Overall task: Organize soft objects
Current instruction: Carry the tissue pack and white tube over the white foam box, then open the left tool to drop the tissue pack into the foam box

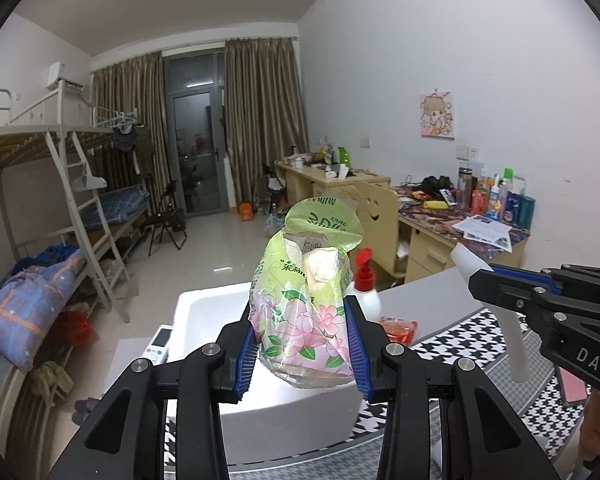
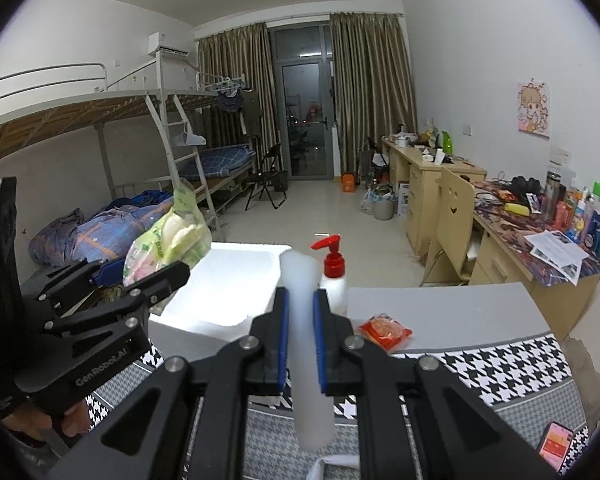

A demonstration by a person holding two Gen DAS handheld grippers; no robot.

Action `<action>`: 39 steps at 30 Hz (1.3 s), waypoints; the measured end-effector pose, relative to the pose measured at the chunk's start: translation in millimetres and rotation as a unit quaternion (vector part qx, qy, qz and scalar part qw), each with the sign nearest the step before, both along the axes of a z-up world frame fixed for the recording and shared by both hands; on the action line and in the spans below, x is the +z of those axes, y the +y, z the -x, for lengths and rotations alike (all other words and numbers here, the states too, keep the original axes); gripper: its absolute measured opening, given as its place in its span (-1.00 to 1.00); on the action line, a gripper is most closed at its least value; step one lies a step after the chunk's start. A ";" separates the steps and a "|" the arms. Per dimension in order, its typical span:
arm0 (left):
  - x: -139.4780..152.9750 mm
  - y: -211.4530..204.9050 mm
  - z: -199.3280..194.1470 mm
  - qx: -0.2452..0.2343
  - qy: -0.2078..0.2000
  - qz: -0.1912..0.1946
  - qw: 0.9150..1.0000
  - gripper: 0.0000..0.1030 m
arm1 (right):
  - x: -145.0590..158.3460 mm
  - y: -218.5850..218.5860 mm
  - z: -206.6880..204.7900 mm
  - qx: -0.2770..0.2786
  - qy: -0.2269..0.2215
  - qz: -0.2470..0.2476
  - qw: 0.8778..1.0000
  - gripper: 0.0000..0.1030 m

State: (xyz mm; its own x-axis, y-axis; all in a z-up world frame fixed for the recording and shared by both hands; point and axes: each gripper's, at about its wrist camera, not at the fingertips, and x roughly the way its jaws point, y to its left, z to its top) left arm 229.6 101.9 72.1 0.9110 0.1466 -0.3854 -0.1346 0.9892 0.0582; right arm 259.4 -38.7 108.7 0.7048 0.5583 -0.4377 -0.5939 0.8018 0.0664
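Left gripper (image 1: 302,344) part-open, blue pads clamped on a flowery plastic bag of tissues (image 1: 306,300), held up over the white foam box (image 1: 204,316). Right gripper (image 2: 300,336) nearly closed, pinching a white foam stick (image 2: 306,344) upright between its fingers. Only the right view shows a phone (image 2: 556,446) on the checked cloth (image 2: 500,368) — the left shows a remote (image 1: 158,346) beside the box.
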 end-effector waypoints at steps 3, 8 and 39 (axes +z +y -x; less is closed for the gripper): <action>-0.1 5.8 -2.0 0.009 0.000 0.000 1.000 -0.19 | 1.6 9.2 -4.0 0.010 0.004 0.002 1.000 -0.73; -1.1 15.9 -9.1 0.030 0.007 0.003 1.000 -0.19 | 2.3 23.2 -6.8 0.025 0.007 0.005 1.000 -0.72; -18.7 67.1 -18.0 0.089 0.033 0.023 0.995 0.87 | -8.2 92.1 -45.3 0.064 0.051 0.037 0.996 -0.72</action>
